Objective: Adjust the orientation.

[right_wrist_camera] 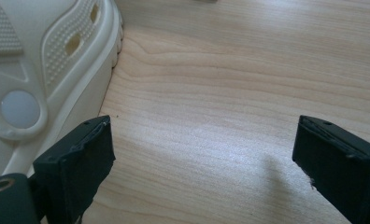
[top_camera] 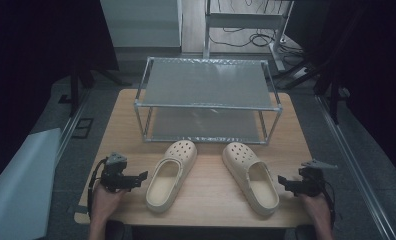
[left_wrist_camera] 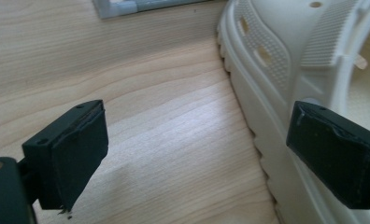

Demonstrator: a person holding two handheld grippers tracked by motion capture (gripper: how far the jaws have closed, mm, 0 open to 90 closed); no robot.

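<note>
Reaching inward, the left gripper (top_camera: 145, 176) and right gripper (top_camera: 281, 180), both wide open and empty, should each straddle a clog's (top_camera: 170, 175) side wall squarely.

Cream perforated clogs (top_camera: 172, 175), pale wood-grain table (top_camera: 211, 200), black grippers (top_camera: 138, 179)
</note>
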